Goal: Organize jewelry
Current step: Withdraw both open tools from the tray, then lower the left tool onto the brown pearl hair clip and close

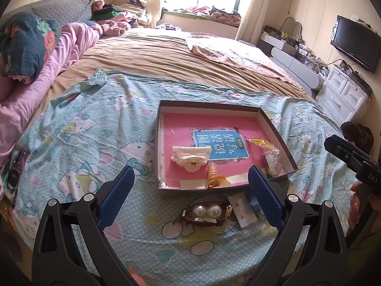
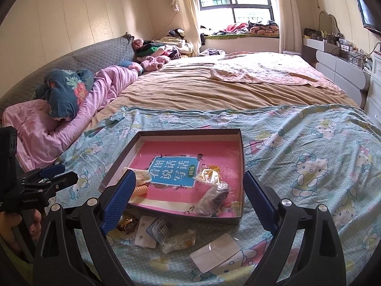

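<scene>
Pearl watch (image 1: 206,214) | on bed, just short of box (image 1: 228,112), long axis crosswise | left gripper (image 1: 190,197) nearer, spread, empty | right gripper (image 2: 188,200) spread, empty

In the one box (image 1: 276,128): one white hair clip (image 1: 190,158), one orange coil (image 1: 212,175). Just in front of the box: two pearls (image 1: 206,212), one watch (image 2: 127,224).

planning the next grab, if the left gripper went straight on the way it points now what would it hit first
Probably the pearl hair clip on the bedsheet, centred between the open left gripper fingers, just short of the tray. Depth is hard to judge.
</scene>
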`<action>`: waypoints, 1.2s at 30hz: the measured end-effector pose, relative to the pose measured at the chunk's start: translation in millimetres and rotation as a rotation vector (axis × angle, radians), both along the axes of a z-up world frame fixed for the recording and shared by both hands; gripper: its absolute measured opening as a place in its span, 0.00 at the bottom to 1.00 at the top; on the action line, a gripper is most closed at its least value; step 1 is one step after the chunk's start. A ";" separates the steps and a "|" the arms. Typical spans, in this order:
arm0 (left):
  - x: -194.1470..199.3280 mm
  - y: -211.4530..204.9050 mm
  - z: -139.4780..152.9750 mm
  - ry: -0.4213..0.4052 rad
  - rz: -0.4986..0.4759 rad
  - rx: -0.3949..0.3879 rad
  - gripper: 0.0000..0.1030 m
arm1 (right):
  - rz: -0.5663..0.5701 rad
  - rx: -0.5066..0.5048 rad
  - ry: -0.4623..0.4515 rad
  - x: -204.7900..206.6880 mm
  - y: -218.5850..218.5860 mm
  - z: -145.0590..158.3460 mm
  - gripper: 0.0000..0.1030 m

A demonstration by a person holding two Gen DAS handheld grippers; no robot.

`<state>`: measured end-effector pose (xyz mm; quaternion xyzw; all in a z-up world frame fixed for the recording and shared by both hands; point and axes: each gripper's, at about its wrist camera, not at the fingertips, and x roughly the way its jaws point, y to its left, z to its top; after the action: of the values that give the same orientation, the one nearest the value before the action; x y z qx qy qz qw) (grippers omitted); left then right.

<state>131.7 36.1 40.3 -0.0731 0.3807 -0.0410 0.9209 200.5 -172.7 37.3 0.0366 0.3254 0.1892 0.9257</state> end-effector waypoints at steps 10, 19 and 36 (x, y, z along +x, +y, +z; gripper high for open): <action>-14.2 7.0 -7.4 0.018 0.014 0.005 0.87 | 0.032 -0.006 0.008 -12.9 11.1 -1.4 0.88; -22.3 -3.2 -29.7 0.069 -0.023 0.009 0.87 | 0.044 -0.021 0.039 -20.4 15.0 -14.6 0.88; 12.7 -32.9 -83.9 0.229 -0.127 -0.026 0.39 | 0.032 -0.027 0.116 -13.9 5.7 -47.6 0.88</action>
<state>144.4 3.2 -43.6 -0.0653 0.4866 -0.0954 0.8660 186.6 -167.0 -10.3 0.0297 0.3816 0.1972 0.9026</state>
